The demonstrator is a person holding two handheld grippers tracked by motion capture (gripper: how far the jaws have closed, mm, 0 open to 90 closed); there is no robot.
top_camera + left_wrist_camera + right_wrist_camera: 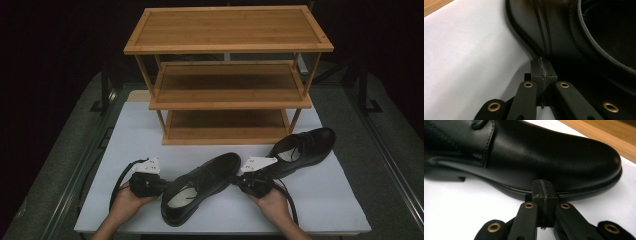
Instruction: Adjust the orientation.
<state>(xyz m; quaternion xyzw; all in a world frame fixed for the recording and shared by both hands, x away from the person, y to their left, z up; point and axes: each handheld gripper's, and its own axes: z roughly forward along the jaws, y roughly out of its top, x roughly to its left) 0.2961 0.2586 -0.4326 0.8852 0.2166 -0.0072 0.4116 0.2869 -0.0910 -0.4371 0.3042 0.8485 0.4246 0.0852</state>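
A black leather shoe (200, 187) lies on the white table (135, 130), toe toward the rack, heel near the front edge. My left gripper (163, 186) is shut, nothing between its jaws, with its tip against the shoe's heel side (549, 32). My right gripper (237, 181) is also shut and empty, and its tip meets the sole edge at the shoe's forepart (544, 155). In the gripper views the closed left gripper (543, 71) and the closed right gripper (543, 190) each butt against the leather. A second black shoe (302, 149) lies at the right, behind my right hand.
A three-tier wooden shoe rack (227, 75) stands at the back of the table, all shelves bare. Its lowest shelf edge (599, 135) lies just beyond the shoe's toe. Dark floor and metal rails flank the table on both sides.
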